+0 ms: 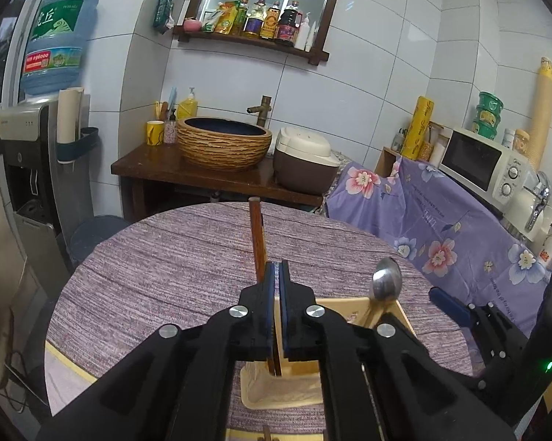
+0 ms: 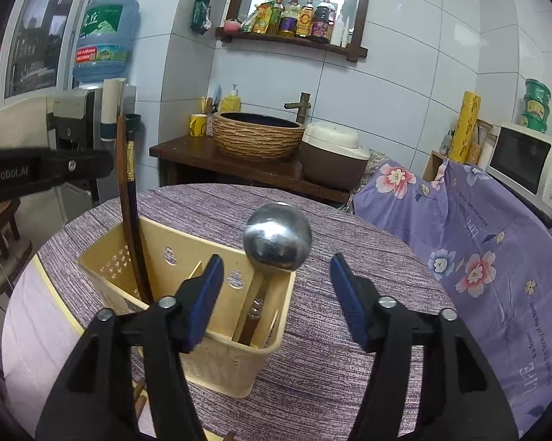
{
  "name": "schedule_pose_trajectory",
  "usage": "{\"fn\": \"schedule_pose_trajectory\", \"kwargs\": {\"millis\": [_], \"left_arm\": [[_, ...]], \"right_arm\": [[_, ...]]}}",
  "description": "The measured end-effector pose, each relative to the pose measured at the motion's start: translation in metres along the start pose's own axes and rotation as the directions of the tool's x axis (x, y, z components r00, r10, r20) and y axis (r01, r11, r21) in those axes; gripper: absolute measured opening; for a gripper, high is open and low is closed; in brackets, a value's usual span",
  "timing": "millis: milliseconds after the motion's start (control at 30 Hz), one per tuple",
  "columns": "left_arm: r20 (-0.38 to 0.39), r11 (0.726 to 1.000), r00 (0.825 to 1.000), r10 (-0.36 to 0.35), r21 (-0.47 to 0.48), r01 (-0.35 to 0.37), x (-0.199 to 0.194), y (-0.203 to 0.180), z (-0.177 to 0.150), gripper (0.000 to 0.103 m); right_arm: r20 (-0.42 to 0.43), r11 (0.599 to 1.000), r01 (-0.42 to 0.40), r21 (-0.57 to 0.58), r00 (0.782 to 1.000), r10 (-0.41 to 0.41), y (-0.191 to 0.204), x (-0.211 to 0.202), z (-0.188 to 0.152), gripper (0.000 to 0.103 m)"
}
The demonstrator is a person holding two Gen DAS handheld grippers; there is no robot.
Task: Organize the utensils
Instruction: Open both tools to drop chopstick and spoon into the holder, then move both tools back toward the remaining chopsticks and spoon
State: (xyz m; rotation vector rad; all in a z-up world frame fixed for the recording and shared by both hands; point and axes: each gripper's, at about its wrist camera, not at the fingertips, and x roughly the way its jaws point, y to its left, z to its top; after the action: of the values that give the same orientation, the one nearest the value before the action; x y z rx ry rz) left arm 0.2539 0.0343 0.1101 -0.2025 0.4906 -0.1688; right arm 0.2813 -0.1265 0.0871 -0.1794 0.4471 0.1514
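A cream plastic utensil holder [image 2: 165,253] stands on the round table. A pair of dark brown chopsticks [image 2: 129,202] stands upright in its left compartment. My left gripper [image 1: 277,264] is shut on the chopsticks [image 1: 255,235], which pass between its blue pads down into the holder [image 1: 276,393]. It shows at the left edge of the right wrist view as the left gripper [image 2: 107,163]. A metal spoon [image 2: 278,237] leans in the right compartment, bowl up. My right gripper [image 2: 276,261] stands open just before it, pads apart from the spoon. In the left wrist view the spoon [image 1: 386,279] and the right gripper [image 1: 456,308] lie to the right.
A purple woven cloth [image 2: 331,349] covers the table. A wooden stick [image 2: 140,397] lies by the holder's near side. A flowered purple cover [image 2: 478,257] drapes furniture on the right. Behind are a counter with a basin [image 2: 257,139], a rice cooker [image 2: 331,158] and a water dispenser [image 1: 33,154].
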Motion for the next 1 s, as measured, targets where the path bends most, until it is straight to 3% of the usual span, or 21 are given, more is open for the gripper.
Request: {"fn": "schedule_pose_trajectory", "kwargs": {"millis": [33, 100, 133, 333, 533, 633, 1000], "left_arm": [[-0.002, 1.000, 1.000, -0.002, -0.001, 0.002, -0.004, 0.002, -0.004, 0.019], [-0.007, 1.000, 1.000, 0.004, -0.011, -0.004, -0.013, 0.006, -0.014, 0.057], [-0.007, 1.000, 1.000, 0.007, -0.021, -0.007, -0.018, 0.010, -0.022, 0.060], [-0.111, 0.999, 0.993, 0.051, -0.010, -0.052, -0.031, 0.024, -0.077, 0.061], [-0.240, 0.995, 0.966, 0.093, 0.049, -0.084, -0.037, 0.023, -0.142, 0.059], [-0.298, 0.996, 0.950, 0.087, 0.059, -0.073, -0.040, 0.022, -0.167, 0.051], [-0.365, 0.995, 0.929, 0.059, 0.098, -0.024, -0.045, 0.005, -0.201, 0.040]], "right_arm": [[0.000, 1.000, 0.001, 0.005, 1.000, -0.001, -0.002, -0.004, -0.001, 0.064], [-0.015, 1.000, 0.013, 0.014, 1.000, -0.012, -0.004, -0.014, -0.007, 0.067], [-0.033, 1.000, 0.020, 0.021, 0.999, -0.019, -0.005, -0.019, -0.013, 0.068], [-0.147, 0.996, 0.019, 0.082, 0.989, -0.006, -0.008, -0.040, -0.060, 0.069], [-0.276, 0.992, 0.012, 0.128, 0.961, 0.024, 0.001, -0.049, -0.119, 0.069], [-0.339, 0.990, 0.000, 0.143, 0.939, 0.049, 0.007, -0.052, -0.146, 0.069], [-0.409, 0.988, -0.028, 0.149, 0.908, 0.087, 0.027, -0.061, -0.172, 0.073]]}}
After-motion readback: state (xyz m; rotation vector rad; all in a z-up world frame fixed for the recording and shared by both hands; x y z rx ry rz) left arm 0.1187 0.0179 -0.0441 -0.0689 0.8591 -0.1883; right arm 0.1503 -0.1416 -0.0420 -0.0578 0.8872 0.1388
